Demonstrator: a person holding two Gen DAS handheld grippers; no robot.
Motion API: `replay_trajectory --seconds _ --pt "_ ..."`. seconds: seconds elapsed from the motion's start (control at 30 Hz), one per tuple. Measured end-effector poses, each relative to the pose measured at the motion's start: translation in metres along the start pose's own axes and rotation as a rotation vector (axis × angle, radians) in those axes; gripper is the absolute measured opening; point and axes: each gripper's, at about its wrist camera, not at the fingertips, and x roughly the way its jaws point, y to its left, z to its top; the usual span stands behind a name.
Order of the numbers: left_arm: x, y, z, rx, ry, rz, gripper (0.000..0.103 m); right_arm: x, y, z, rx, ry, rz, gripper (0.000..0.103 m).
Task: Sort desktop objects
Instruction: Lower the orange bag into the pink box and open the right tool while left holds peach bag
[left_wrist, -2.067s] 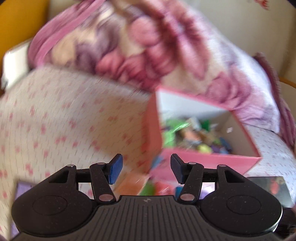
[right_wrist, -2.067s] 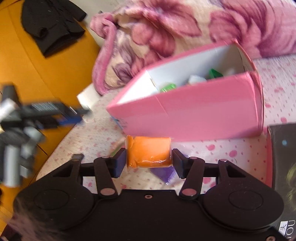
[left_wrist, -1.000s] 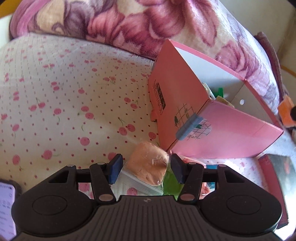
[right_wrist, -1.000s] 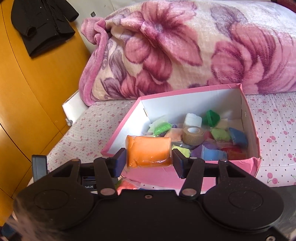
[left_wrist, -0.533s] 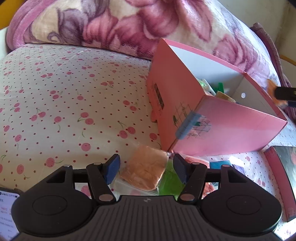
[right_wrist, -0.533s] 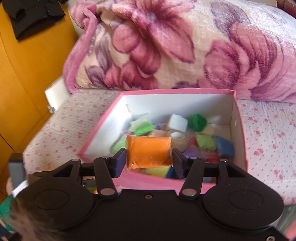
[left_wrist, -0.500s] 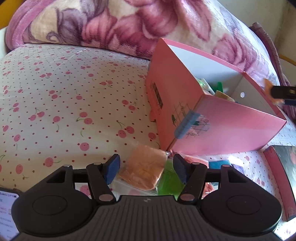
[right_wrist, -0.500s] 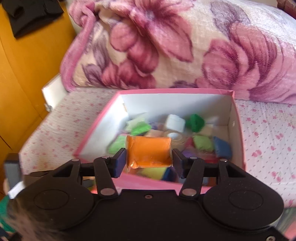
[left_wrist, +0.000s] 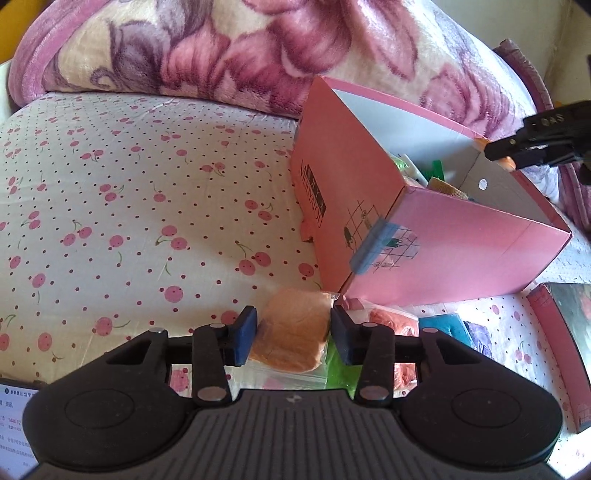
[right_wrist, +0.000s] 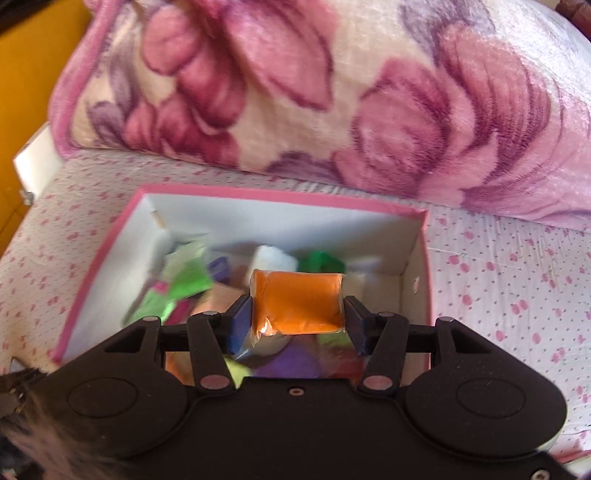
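My right gripper (right_wrist: 297, 325) is shut on an orange clay packet (right_wrist: 297, 302) and holds it above the open pink box (right_wrist: 99, 258), which holds several coloured packets. In the left wrist view the pink box (left_wrist: 461, 251) stands on the cherry-print sheet, and the right gripper (left_wrist: 543, 138) shows over its far rim. My left gripper (left_wrist: 293, 338) has its fingers closed in on a tan clay packet in a clear bag (left_wrist: 291, 332) lying in front of the box; both pads touch its sides.
A flowered pink blanket (left_wrist: 221, 48) lies behind the box. More bagged packets, red (left_wrist: 391, 321), green (left_wrist: 338, 373) and blue (left_wrist: 443, 326), lie by the box front. A dark book (left_wrist: 569, 325) lies at right, a phone (left_wrist: 14, 417) at lower left.
My right gripper has carried the orange packet forward over the box interior. My left gripper's fingers have narrowed onto the tan packet.
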Motion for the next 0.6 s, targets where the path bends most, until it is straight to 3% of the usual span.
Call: replay_trajectory --seconds 0.23,0.47,0.53,0.6 --pt "-0.001 0.006 0.002 -0.033 -0.001 -0.005 0.041 0.033 -0.004 0.009 -0.019 0.088 -0.077 0.054" --pt "0.0 0.007 0.002 -0.046 0.002 -0.022 0.041 0.05 -0.005 0.006 -0.028 0.12 -0.123 0.054" --pt "0.001 0.007 0.002 -0.046 0.008 -0.028 0.041 0.049 -0.002 0.007 -0.04 0.112 -0.143 0.059" --pt "0.004 0.005 0.002 -0.03 0.027 -0.013 0.049 0.046 0.002 0.007 -0.048 0.102 -0.149 0.07"
